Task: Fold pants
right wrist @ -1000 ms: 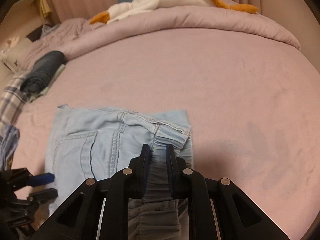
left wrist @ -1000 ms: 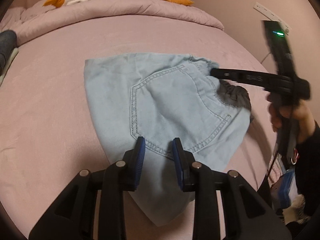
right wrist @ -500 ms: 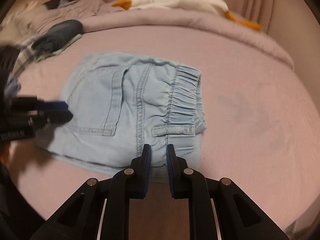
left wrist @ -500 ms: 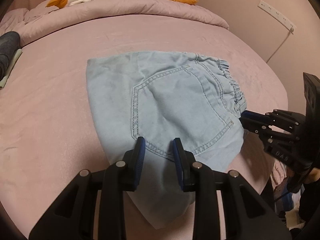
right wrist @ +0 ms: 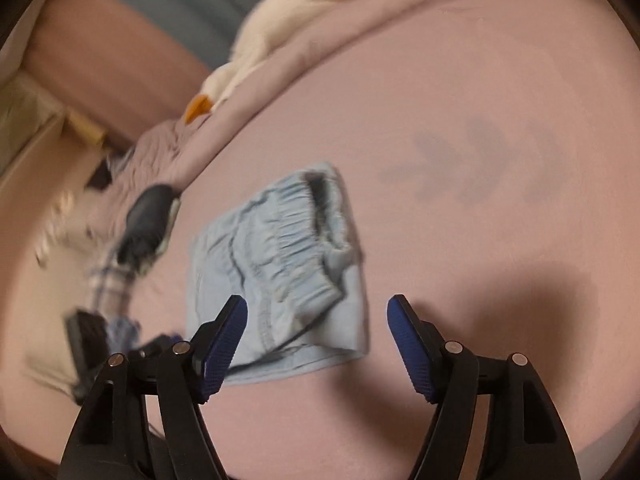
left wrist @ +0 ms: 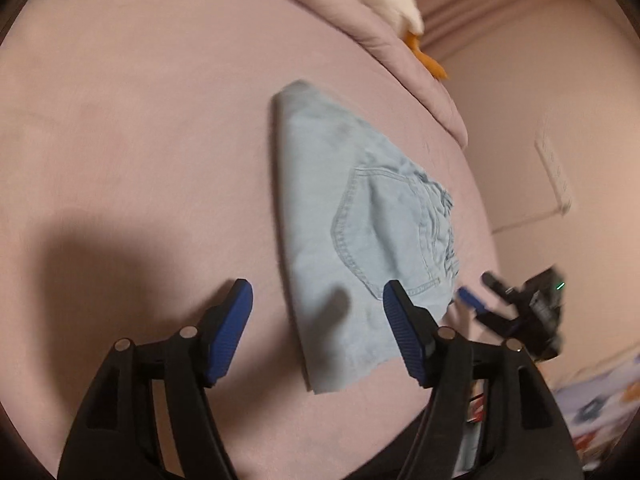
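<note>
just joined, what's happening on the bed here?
A person with handheld tongs in each hand is folding light denim pants on a pink bed. The pants lie folded into a compact bundle, back pocket up, elastic waistband showing in the right wrist view. Both the left tongs and right tongs are open and hold nothing, hovering above the bundle. A white plush goose lies on the duvet behind.

My left gripper (left wrist: 316, 320) hangs with its jaws spread wide over the pink bed (left wrist: 140, 152), bare sheet under my left finger and off to that side. The folded pants (left wrist: 360, 240) lie ahead, the only bump on the flat. My right gripper (right wrist: 316, 332), also spread, has bare sheet on its right. To its left, dark rolled clothes (right wrist: 146, 216) crowd the edge; the plush goose (right wrist: 256, 44) lies well beyond.
</note>
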`<state>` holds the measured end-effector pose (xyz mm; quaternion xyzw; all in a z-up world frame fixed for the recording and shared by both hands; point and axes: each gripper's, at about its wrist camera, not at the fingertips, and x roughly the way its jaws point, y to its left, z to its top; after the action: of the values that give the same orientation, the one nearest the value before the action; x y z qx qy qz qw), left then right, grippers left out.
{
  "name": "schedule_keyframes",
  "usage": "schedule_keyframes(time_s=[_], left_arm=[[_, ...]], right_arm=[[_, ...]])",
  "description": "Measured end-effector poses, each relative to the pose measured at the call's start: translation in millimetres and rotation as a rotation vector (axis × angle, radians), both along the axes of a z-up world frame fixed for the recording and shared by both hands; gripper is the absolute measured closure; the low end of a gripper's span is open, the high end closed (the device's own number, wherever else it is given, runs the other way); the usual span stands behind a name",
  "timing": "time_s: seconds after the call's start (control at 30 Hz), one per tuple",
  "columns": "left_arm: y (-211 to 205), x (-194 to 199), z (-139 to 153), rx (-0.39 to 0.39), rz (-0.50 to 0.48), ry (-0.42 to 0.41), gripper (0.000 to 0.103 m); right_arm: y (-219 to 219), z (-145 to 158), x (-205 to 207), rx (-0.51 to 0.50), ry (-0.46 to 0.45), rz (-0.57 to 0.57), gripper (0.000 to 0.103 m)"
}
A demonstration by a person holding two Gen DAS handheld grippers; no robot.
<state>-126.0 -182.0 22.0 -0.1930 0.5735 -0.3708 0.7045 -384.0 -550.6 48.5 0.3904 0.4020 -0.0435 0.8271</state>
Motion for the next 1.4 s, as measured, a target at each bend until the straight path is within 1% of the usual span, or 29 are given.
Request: schedule_keyframes(time_s=[0.13, 0.2, 0.27, 0.4, 0.73, 0.87, 1.03, 1.4], left_arm=[[3.4, 2.2, -4.7, -0.031, 0.006, 0.038, 0.033], [-0.1, 3.9, -3.9, -0.033, -0.005, 0.036, 0.032], [-3.0, 6.1, -1.5, -0.027, -0.017, 0.031, 0.032], [-13.7, 9.6, -0.9, -0.014, -0.039, 0.014, 0.032], [-32.1, 21.6, -6.0, 0.015, -0.088, -0.027, 0.032], [-36.9, 24.3, -7.4, 0.022, -0.101, -0.041, 0.032], [-39.7, 25.6, -8.3, 0.031, -0.117, -0.058, 0.032], [-41.6, 28.3, -8.1, 0.035, -0.139, -0.078, 0.031]], right_arm=[[-9.2, -18.1, -3.5, 0.080, 0.044, -0.019, 0.029], [-10.1, -27.2, 3.3, 0.137, 0.053, 0.011, 0.028], [-4.4, -29.6, 2.5, 0.155, 0.063, 0.035, 0.027], [3.2, -23.6, 14.5, 0.130, 0.071, 0.079, 0.026], [12.1, -26.7, 51.0, 0.095, 0.089, 0.180, 0.026], [19.8, -26.5, 64.7, 0.065, 0.100, 0.229, 0.024], [22.7, -26.7, 71.3, 0.048, 0.108, 0.246, 0.024], [21.6, -27.7, 74.9, 0.048, 0.102, 0.256, 0.023]])
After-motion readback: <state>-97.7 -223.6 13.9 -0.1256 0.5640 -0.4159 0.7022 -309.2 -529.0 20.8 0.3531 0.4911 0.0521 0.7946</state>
